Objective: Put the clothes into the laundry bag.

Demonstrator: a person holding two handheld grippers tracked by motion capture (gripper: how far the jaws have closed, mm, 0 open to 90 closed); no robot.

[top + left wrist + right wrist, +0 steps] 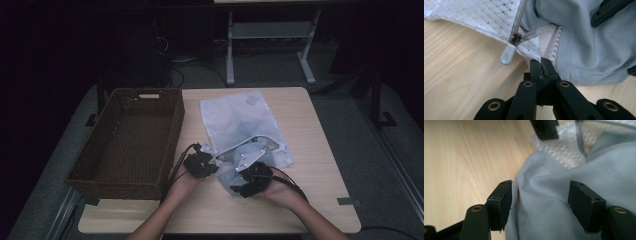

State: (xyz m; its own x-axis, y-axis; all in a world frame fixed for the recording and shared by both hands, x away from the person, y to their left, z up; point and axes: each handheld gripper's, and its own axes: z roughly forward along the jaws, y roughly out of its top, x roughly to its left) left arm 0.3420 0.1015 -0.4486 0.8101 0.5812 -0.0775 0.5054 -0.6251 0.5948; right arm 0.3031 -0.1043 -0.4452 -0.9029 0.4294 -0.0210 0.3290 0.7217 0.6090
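Observation:
A white mesh laundry bag [235, 117] lies on the wooden table [310, 150], its zipped mouth toward me. A pale blue-grey garment [231, 170] hangs partly out of that mouth. My left gripper [541, 63] is shut on the bag's mesh edge [531, 50], just beside the grey zipper pull [507, 53]. My right gripper [541, 195] is open, its jaws standing on either side of a fold of the garment [599, 165] without pressing it. In the high view, the left gripper [210, 161] and right gripper [245, 176] sit close together at the bag's near end.
A dark woven basket [172, 145] stands at the table's left side, next to the bag. Bare wood [320, 190] runs right of the bag and along the near edge. The legs of another table [230, 50] stand beyond the far edge.

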